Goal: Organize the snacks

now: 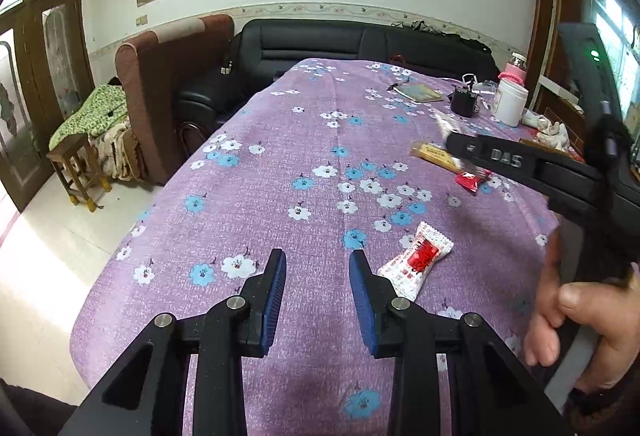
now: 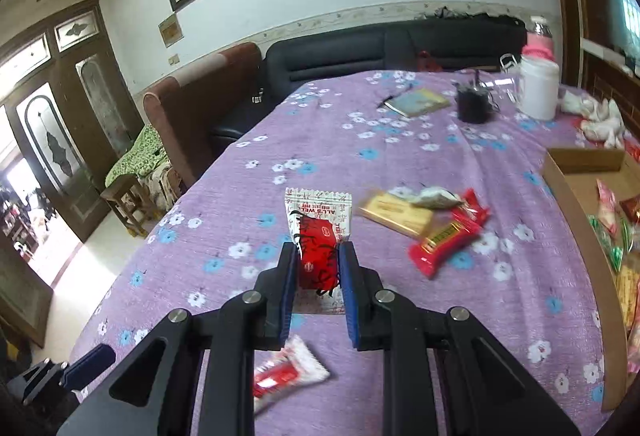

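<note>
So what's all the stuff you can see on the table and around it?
Held snack: 1, white and red packet, pinched in the right gripper.
Loose white-red snack: 1, on the cloth beside the left gripper.
Red snack packs: 2, mid table.
Yellow bar: 1, beside the red packs.
Pale small packet: 1, lying against the yellow bar.
Cardboard box: 1, brown, right edge, snacks inside.
Tablecloth: 1, purple with flowers.
Book: 1, far end.
Black cup: 1, far end.
White jar: 1, far right.
Sofa: 1, black, behind the table.
Left gripper: open, empty.
Right gripper: shut on the held snack.
Person's hand: 1, gripping the right handle.
</note>
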### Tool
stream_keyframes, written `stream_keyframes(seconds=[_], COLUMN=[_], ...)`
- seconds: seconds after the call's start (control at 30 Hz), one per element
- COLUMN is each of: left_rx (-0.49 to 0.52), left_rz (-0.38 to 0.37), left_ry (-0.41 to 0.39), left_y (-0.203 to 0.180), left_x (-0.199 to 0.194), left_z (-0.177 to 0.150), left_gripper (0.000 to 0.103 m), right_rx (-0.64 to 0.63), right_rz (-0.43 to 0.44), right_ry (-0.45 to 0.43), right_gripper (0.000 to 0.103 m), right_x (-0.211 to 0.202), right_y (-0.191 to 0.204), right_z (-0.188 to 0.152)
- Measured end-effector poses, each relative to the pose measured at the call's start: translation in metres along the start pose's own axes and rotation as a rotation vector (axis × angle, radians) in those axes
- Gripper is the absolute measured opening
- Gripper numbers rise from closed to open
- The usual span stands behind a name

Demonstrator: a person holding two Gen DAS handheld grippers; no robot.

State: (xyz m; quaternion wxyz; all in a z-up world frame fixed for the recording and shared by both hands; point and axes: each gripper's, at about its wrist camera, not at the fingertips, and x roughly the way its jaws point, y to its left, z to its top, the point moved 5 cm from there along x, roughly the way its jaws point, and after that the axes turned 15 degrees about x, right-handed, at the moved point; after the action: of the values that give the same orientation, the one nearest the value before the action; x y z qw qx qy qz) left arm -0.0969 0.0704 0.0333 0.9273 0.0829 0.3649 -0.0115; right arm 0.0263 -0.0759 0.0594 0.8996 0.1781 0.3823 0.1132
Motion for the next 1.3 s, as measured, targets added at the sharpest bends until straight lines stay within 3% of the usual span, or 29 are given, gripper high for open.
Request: stream_keyframes(seconds=[0.43, 0.7, 0.87, 1.1, 1.3], left_rx=[0.027, 0.012, 0.055, 0.113, 0.088], left_rz=[-0.023, -0.083, -0.097, -0.082, -0.051], left_ry=[0.018, 0.036, 0.016, 0.006, 0.032], left_y=[-0.026, -0.054, -0.083, -0.113, -0.115], left_x=[0.008, 0.02, 0.021, 0.031, 0.054], left_z=[0.004, 0.014, 0.032, 0.052, 0.062], left_gripper=[0.034, 0.034, 0.034, 0.034, 0.034], right_rx=[0.0, 0.033, 0.022, -0.025, -0.009], right_rz=[-0.002, 0.037, 0.055, 0.061, 0.1], right_ry=[-0.016, 0.01, 0.017, 0.014, -0.001], right_gripper=[0.02, 0.02, 0.02, 0.02, 0.02], right_x=[-0.01, -0.025, -0.045, -0.062, -0.058], right_y=[-0.014, -0.052, -0.079, -0.111, -0.118], right_z=[0.005, 0.014, 0.024, 0.037, 0.055])
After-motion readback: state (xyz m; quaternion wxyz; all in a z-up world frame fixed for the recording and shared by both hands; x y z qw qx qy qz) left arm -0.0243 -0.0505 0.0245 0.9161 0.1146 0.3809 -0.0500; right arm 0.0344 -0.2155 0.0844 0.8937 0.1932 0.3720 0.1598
